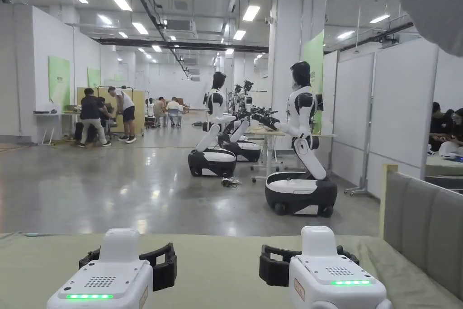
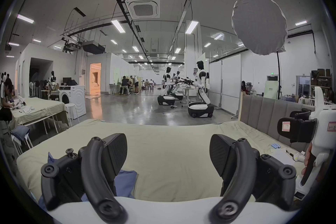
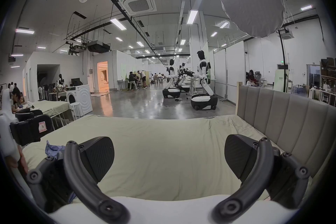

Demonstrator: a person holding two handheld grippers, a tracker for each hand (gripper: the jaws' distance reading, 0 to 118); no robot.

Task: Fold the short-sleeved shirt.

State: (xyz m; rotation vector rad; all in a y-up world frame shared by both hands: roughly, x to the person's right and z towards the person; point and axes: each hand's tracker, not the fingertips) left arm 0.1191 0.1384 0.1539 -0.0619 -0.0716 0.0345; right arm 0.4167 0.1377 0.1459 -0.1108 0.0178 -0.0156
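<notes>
Both the left tongs [image 2: 168, 155] and right tongs [image 3: 169, 158] gape apart over bare bed [image 2: 172, 137], blue shirt [image 2: 127, 182] crumpled lower left near its edge.

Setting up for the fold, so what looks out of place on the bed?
The blue garment lies crumpled near the bed's left edge, not spread flat. Loose papers lie by the headboard. Left gripper and right gripper are open, holding nothing.
</notes>
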